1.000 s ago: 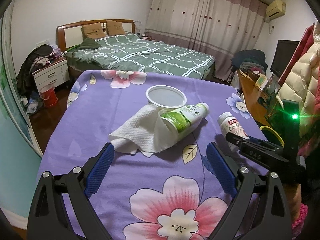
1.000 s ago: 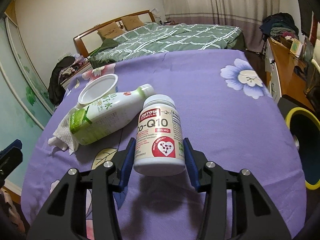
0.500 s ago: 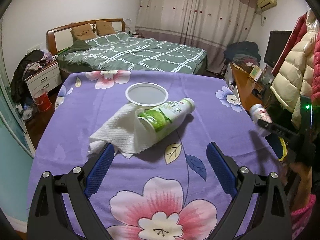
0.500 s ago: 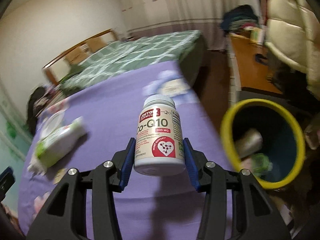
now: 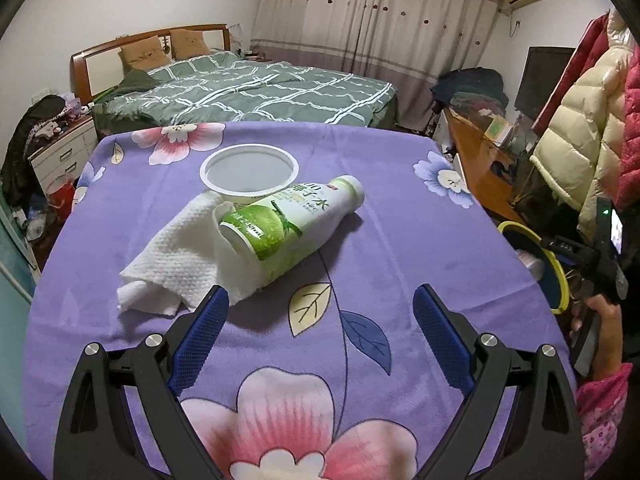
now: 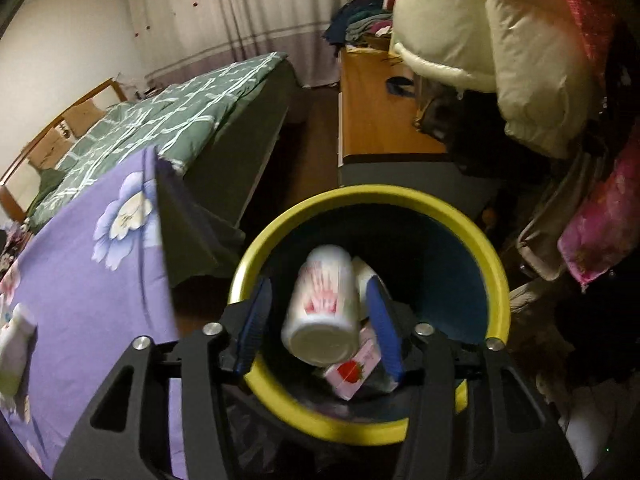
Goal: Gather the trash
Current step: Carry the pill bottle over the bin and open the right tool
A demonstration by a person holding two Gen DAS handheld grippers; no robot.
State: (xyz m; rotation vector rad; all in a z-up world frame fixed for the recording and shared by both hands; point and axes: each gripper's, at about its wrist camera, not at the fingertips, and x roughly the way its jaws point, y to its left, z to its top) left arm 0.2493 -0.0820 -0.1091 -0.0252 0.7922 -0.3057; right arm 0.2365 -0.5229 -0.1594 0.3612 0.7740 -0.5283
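Note:
My right gripper [image 6: 319, 282] hangs over a dark bin with a yellow rim [image 6: 400, 196]. Its jaws are opening, and the white pill bottle [image 6: 320, 312] sits blurred and tilted between them, clear of both pads. My left gripper [image 5: 320, 294] stands open and empty low over the purple flowered tablecloth [image 5: 400, 240]. Just beyond its fingers lie a crumpled white paper towel [image 5: 176, 256] and a green-and-white drink bottle [image 5: 288, 224] on its side. Behind them stands a white round plastic cup [image 5: 250, 172].
A pink strawberry carton [image 6: 352, 372] and other trash lie inside the bin, which stands on the floor off the table's right edge [image 5: 554, 276]. A wooden desk [image 6: 376, 120], hanging puffy coats [image 6: 500, 40] and a bed [image 5: 248, 88] surround the table.
My right gripper swung right, off the table and over the bin, and the pill bottle has come loose from its pads. My left gripper moved a little closer to the towel and drink bottle.

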